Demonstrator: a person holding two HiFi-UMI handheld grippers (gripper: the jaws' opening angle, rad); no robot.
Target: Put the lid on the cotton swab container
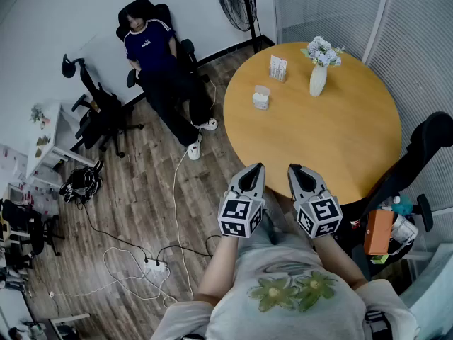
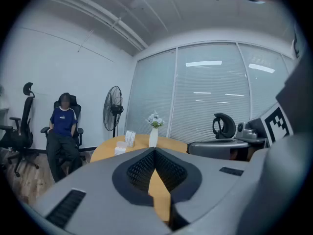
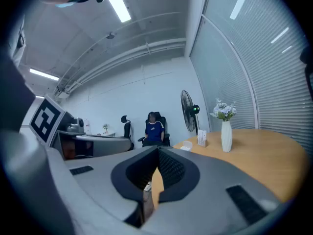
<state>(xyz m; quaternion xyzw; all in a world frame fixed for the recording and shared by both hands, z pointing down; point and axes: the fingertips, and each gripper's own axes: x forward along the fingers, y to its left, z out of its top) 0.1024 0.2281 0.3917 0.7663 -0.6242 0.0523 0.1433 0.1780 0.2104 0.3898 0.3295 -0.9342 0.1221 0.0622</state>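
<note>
A small white cotton swab container stands on the far left part of the round wooden table. Its lid cannot be told apart at this distance. It also shows in the left gripper view as the container and in the right gripper view as the container. Both grippers hover side by side over the table's near edge, far short of the container. My left gripper is shut and holds nothing, its jaws meeting at the tips. My right gripper is likewise shut and holds nothing.
Behind the container stand a small clear box and a white vase with flowers. A person sits in a black chair at the back left beside a standing fan. Another black chair stands right of the table. Cables and a power strip lie on the floor.
</note>
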